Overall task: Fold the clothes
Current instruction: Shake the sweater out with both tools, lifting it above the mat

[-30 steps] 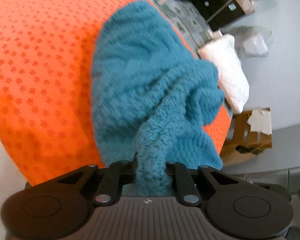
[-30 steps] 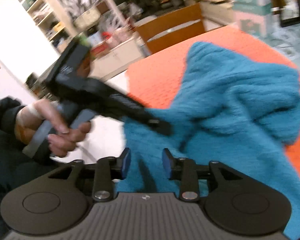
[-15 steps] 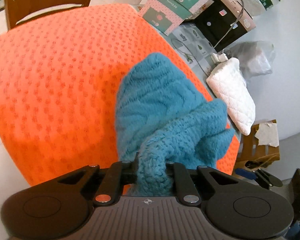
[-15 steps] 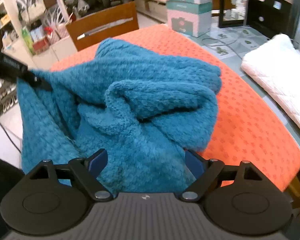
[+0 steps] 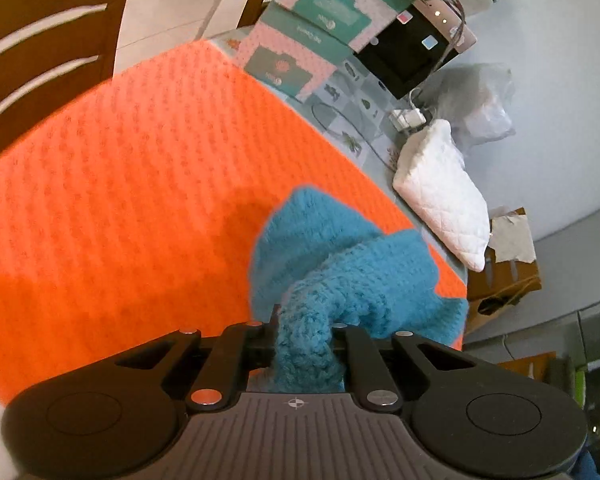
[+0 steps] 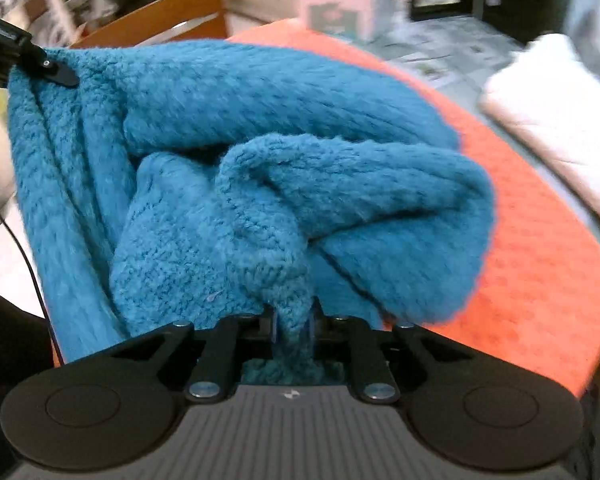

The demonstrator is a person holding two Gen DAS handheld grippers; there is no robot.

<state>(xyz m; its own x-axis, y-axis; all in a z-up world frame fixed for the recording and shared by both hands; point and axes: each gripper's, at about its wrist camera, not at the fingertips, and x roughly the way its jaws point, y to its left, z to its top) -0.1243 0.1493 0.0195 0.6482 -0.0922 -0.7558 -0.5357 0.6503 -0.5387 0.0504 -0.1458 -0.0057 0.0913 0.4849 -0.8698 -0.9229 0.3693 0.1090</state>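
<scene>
Sweater (image 5: 352, 280) dragged rightward, baring orange mat (image 5: 120, 200).

A lived-in home, likely a dining area. A table (image 5: 340, 120) with a leaf-print cover carries an orange mat (image 5: 120, 180), and a wooden chair (image 5: 40, 40) with a slatted back stands at its far edge, toward ten o'clock. At one o'clock sit stacked pink-and-teal boxes (image 5: 312, 28), a black box (image 5: 404, 56) and a charger (image 5: 410, 116). A white quilted pad (image 5: 440, 192) and plastic bag (image 5: 480, 104) lie toward three o'clock, a cardboard box (image 5: 504, 280) lower down.
</scene>
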